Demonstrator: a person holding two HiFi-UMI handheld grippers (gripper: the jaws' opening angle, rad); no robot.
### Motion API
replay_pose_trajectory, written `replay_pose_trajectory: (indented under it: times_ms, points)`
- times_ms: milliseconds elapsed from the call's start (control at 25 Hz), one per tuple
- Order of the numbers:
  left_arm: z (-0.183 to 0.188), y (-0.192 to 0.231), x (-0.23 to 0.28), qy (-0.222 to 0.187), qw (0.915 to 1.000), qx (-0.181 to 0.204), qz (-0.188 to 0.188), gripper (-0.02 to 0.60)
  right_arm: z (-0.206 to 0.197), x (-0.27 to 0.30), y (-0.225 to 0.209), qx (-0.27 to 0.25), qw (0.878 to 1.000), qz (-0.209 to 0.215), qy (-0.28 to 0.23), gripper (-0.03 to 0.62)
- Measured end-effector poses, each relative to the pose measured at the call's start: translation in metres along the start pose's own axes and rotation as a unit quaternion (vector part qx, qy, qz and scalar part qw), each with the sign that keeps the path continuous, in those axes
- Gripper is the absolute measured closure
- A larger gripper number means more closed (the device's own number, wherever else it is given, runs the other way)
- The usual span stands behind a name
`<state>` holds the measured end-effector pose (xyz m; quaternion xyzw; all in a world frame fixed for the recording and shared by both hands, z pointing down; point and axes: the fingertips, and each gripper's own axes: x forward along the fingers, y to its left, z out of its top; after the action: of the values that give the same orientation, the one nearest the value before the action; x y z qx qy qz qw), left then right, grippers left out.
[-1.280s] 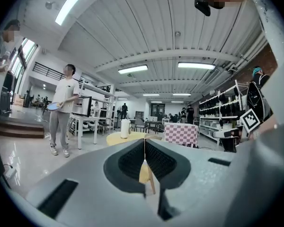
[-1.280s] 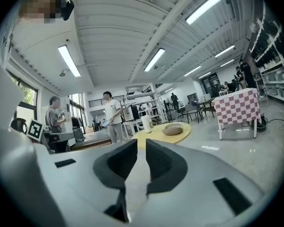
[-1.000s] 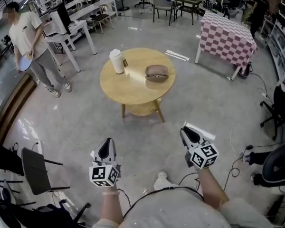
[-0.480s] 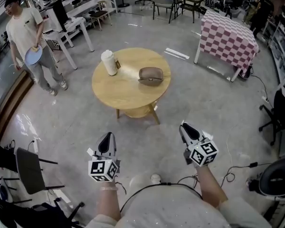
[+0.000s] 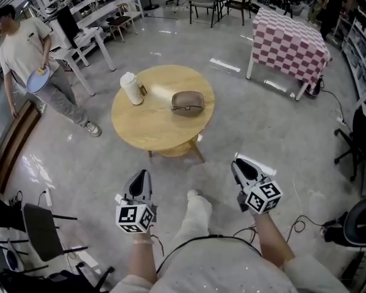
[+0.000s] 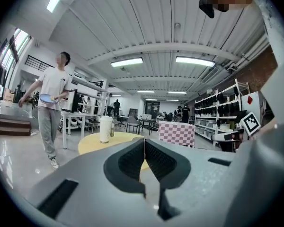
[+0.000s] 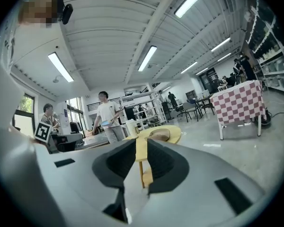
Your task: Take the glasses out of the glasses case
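Observation:
The brown glasses case [image 5: 188, 102] lies closed on the round wooden table [image 5: 146, 124], far ahead of both grippers; it also shows in the right gripper view as a brown glasses case [image 7: 162, 134] on the table top. My left gripper [image 5: 140, 179] hangs low over the floor, jaws touching at the tips, nothing in it [image 6: 145, 141]. My right gripper [image 5: 241, 166] is level with it to the right, a narrow gap between its jaws [image 7: 141, 143], holding nothing. No glasses are visible.
A white lidded cup [image 5: 131, 88] stands on the table left of the case. A person [image 5: 24, 54] with a blue plate stands at the far left. A checkered-cloth table [image 5: 287, 38] is at the back right; chairs [image 5: 43, 224] flank me. My own leg [image 5: 195, 209] steps forward.
The view has shifted as I walk toward the table; my leg has swung forward between the grippers. The bystander has moved. Both grippers keep their pose.

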<state>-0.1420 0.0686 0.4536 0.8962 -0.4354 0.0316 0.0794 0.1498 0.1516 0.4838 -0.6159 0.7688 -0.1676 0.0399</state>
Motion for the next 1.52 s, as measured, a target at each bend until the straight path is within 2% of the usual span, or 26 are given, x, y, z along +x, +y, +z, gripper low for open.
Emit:
replay_pose_trajectory:
  times_ms: [400, 680, 1240, 1520]
  points:
    - [0.009, 0.015, 0.098, 0.006, 0.9997, -0.001, -0.023, 0.575, 0.016, 0.067, -0.039, 0.004, 1.0, 0.012, 0.013, 0.508]
    - [0.015, 0.039, 0.15, 0.015, 0.9996, -0.009, -0.021, 0.575, 0.022, 0.125, -0.054, 0.005, 0.998, 0.032, 0.045, 0.507]
    - [0.001, 0.089, 0.218, 0.034, 0.9991, -0.025, -0.005, 0.575, 0.015, 0.223, -0.068, 0.007, 0.992, 0.072, 0.102, 0.505]
    - [0.0, 0.104, 0.238, 0.032, 0.9986, -0.043, 0.002, 0.575, 0.019, 0.257, -0.066, 0.0, 0.989, 0.095, 0.11, 0.505]
